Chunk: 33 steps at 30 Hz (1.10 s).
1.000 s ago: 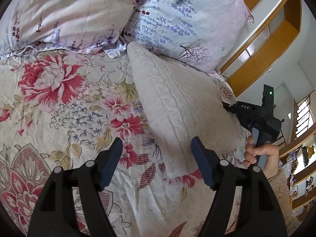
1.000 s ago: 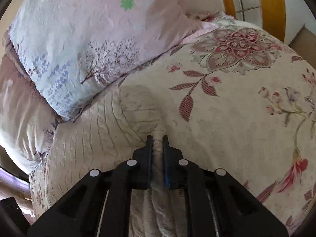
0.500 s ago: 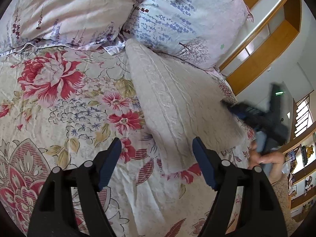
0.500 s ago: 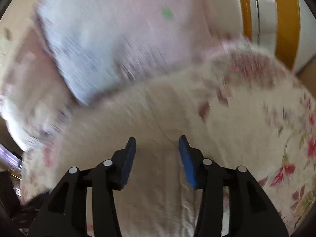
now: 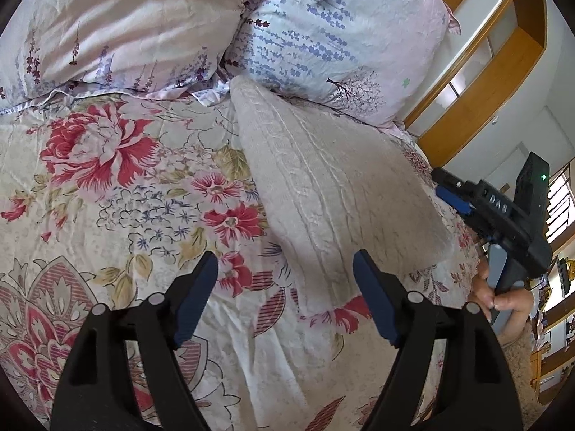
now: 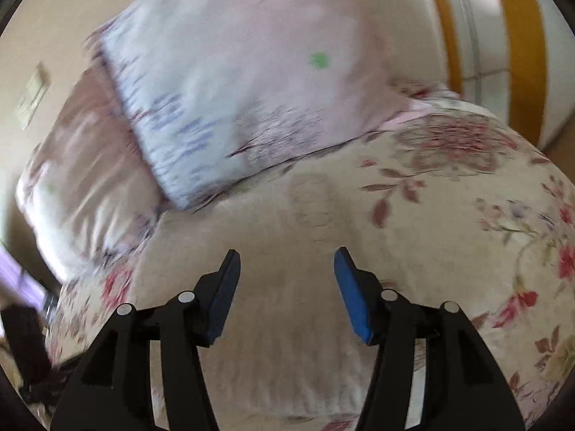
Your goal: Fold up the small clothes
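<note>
A cream cable-knit garment (image 5: 330, 194) lies folded flat in a long strip on the floral bedspread (image 5: 118, 194), its far end touching the pillows. My left gripper (image 5: 285, 287) is open and empty, hovering just above the garment's near corner. My right gripper (image 6: 285, 273) is open and empty above the garment (image 6: 273, 309), which is blurred in the right wrist view. In the left wrist view the right gripper (image 5: 452, 197) shows at the garment's right edge, held by a hand (image 5: 503, 294).
Two floral pillows (image 5: 323, 32) lean at the head of the bed. A wooden and white cabinet (image 5: 478, 82) stands to the right. The bedspread (image 6: 485, 215) drops off at the right edge.
My right gripper let go of the garment, opened and drew back and up. The garment now lies flat. My left gripper stayed open and pulled back slightly.
</note>
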Each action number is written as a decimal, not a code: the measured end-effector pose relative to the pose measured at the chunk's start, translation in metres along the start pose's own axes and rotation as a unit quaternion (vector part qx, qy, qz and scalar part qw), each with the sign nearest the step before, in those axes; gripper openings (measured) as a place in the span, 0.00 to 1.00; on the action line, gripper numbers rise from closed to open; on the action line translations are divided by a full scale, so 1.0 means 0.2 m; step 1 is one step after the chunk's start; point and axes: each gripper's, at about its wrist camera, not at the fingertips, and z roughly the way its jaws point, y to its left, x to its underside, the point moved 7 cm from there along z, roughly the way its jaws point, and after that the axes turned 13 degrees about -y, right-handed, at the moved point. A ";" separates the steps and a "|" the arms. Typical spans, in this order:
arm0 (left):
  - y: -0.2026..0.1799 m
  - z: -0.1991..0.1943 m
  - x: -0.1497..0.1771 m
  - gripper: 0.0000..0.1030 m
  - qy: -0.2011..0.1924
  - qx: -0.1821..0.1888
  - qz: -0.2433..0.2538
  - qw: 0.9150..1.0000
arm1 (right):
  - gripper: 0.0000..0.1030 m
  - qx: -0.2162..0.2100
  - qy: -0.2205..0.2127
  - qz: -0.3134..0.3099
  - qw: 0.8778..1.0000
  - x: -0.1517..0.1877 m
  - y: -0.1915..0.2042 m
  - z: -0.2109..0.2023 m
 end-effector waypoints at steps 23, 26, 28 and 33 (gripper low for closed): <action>0.05 -0.07 -0.16 0.98 0.004 -0.139 0.078 0.987 | 0.95 0.066 0.026 0.022 0.997 -0.04 -0.17 -0.05; 0.03 -0.03 -0.20 0.98 0.014 -0.141 0.085 0.986 | 0.99 0.080 0.036 0.027 0.996 -0.07 -0.20 -0.03; 0.02 0.01 -0.24 0.98 0.015 -0.135 0.083 0.987 | 0.99 0.096 0.052 0.025 0.994 -0.07 -0.22 0.00; -0.01 0.14 -0.30 0.98 0.022 -0.126 0.081 0.988 | 0.99 0.073 0.078 0.054 0.993 -0.08 -0.26 0.11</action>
